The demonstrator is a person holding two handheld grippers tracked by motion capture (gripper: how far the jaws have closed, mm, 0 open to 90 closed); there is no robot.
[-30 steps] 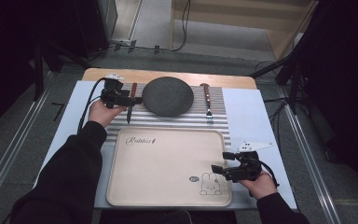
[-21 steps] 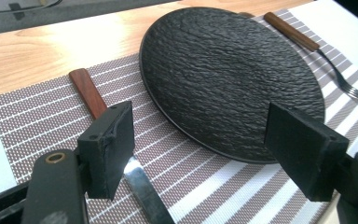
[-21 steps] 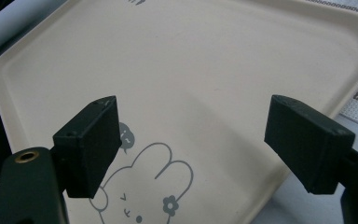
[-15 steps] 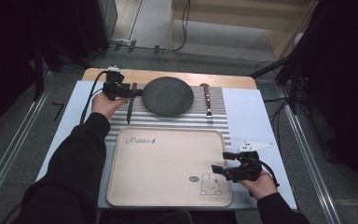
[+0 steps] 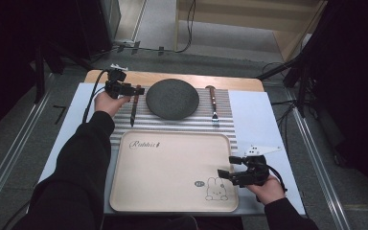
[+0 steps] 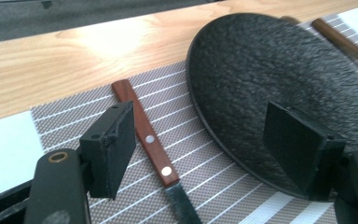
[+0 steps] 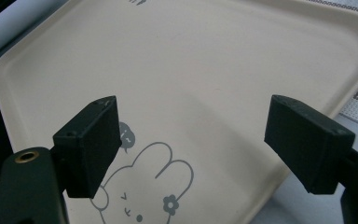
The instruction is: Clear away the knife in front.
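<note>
Left tool (image 5: pixel 136 90) farther back; knife (image 5: pixel 134 106) untouched

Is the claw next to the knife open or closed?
Open. The left gripper has its jaws wide apart, with the knife and plate edge between them.

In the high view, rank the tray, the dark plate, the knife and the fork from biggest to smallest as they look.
1. Tray, by far the largest.
2. Dark plate.
3. Knife and fork: both slim and about the same length, too close to rank.
</note>
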